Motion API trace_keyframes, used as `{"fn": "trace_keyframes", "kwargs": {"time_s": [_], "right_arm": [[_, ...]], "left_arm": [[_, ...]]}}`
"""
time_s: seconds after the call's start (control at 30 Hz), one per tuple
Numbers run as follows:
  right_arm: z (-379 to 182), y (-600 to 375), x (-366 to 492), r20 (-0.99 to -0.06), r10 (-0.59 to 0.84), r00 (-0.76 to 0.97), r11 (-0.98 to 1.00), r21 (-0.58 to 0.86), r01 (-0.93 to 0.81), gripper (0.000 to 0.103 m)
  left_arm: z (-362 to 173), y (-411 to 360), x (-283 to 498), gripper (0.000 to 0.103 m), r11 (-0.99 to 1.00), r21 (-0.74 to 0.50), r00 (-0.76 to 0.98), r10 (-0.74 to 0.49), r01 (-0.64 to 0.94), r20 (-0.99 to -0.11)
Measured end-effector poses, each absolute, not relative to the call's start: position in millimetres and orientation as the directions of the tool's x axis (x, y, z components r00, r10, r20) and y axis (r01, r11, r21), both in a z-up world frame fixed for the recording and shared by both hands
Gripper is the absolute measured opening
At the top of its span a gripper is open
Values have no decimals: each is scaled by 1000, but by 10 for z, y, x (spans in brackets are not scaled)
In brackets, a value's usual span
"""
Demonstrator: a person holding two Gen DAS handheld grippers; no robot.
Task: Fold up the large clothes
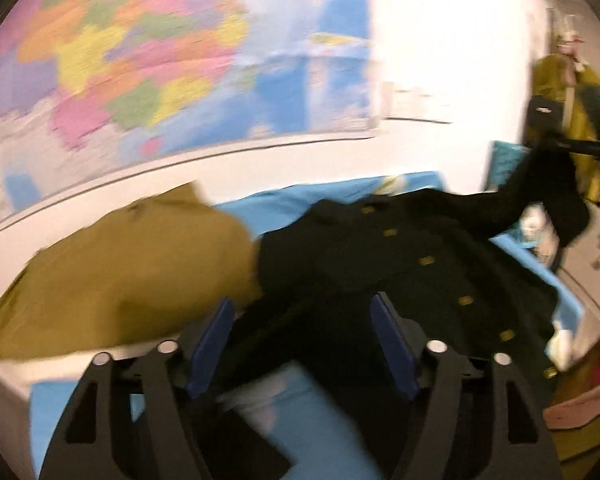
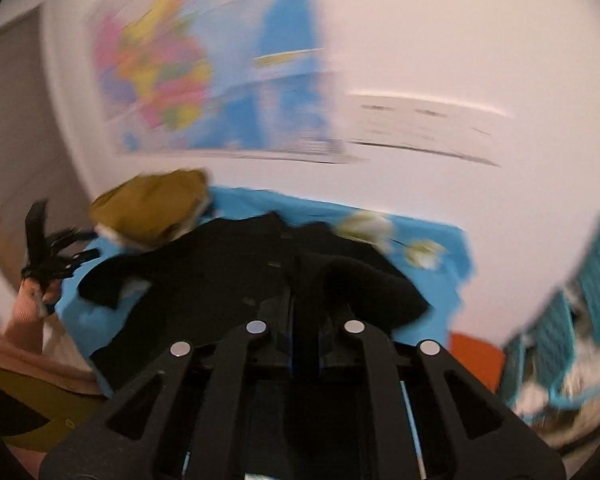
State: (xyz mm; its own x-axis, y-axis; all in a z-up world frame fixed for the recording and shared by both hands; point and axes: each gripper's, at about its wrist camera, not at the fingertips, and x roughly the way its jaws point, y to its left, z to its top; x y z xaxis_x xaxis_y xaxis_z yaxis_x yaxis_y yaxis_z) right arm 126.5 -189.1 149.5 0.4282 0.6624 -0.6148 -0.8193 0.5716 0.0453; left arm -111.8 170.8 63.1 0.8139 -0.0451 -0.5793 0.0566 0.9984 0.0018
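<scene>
A black coat (image 1: 400,256) with gold buttons lies spread on the blue cover (image 1: 300,412). My left gripper (image 1: 308,340) hangs over its near part, blue pads (image 1: 220,340) wide apart and open; black cloth lies below and between them, unpressed. My right gripper (image 2: 305,320) is shut on the coat's black sleeve (image 2: 364,284), which drapes over its fingers. From the left wrist view that sleeve (image 1: 512,196) rises to the right gripper (image 1: 540,146) at the far right. The left gripper (image 2: 56,256) shows at the left, held by a hand (image 2: 28,308).
An olive garment (image 1: 120,272) lies heaped left of the coat, also seen as the olive garment (image 2: 152,208). A coloured map (image 1: 160,60) hangs on the white wall behind. White blurred items (image 2: 364,226) sit at the cover's far edge. Teal shapes (image 2: 596,276) stand right.
</scene>
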Motion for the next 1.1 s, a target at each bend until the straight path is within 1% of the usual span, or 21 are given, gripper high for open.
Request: {"fn": "trace_keyframes", "kwargs": {"time_s": [0.03,0.2,0.23,0.27,0.3,0.33,0.4,0.43,0.47,0.5,0.6,0.7,0.77,0.8,0.83,0.87,0.9,0.97,1.0,1.03,1.1], "right_arm": [[1423,-1625,1295,-640,661,392,539,41,-841,20],[795,-581,1562,-763,605,228,468,109,-877,20],[682,-444,1627,-774,600,204,473,137,-870,24],[611,-391,1666,-783,592,189,484,158,-860,30],[512,-336,1746,-795,583,168,504,191,-842,47],[476,-332,1785,-791,589,166,515,209,-831,53],[532,-488,1791,-761,622,185,522,226,-823,54],[588,-655,1793,-737,644,208,533,237,-812,61],[637,-831,1803,-711,662,235,551,250,-796,63],[661,-991,1812,-693,673,259,567,258,-783,64],[556,-1608,1818,-678,653,336,648,271,-712,72],[189,-2174,1775,-715,615,333,710,319,-628,73],[-140,-2465,1666,-749,587,306,744,350,-569,73],[-255,-2518,1623,-761,577,297,752,354,-556,73],[-355,-2595,1561,-770,573,282,756,362,-546,73],[-458,-2659,1478,-771,576,271,755,373,-540,73],[-506,-2668,1422,-767,584,266,748,381,-543,64],[-533,-2725,1315,-754,581,305,753,356,-554,46],[-538,-2772,1311,-738,609,290,736,390,-554,29],[-517,-2850,1304,-713,642,281,718,432,-546,24],[-377,-2991,1217,-676,673,300,700,452,-553,21]], "left_arm": [[634,1606,-1055,73,995,-5,815,-83,98,-574],[492,1222,-739,73,970,-44,773,-219,240,-595],[434,1140,-654,73,963,-57,752,-243,265,-612],[374,1070,-576,73,959,-64,737,-253,275,-627],[312,1018,-520,73,958,-72,725,-259,279,-638],[247,955,-433,73,952,-98,699,-281,290,-657],[170,894,-337,74,939,-152,662,-327,309,-674],[126,861,-291,74,930,-179,641,-353,321,-681],[101,834,-266,77,922,-199,627,-373,331,-684],[72,812,-241,84,914,-223,613,-394,338,-685],[-16,679,-222,92,868,-306,555,-488,391,-673],[-169,500,-167,93,882,-245,531,-442,402,-723],[-357,435,-27,87,900,-221,476,-392,376,-787],[-445,426,36,77,906,-220,450,-376,361,-810],[-516,429,95,56,909,-225,427,-369,351,-825],[-580,432,148,45,910,-229,403,-365,347,-839],[-604,443,174,31,908,-234,391,-367,349,-844],[-547,461,195,12,906,-216,407,-363,363,-838],[-499,478,201,6,909,-200,417,-352,365,-838],[-407,503,211,6,917,-164,445,-325,363,-835],[-247,595,249,6,930,-111,496,-284,349,-821]]}}
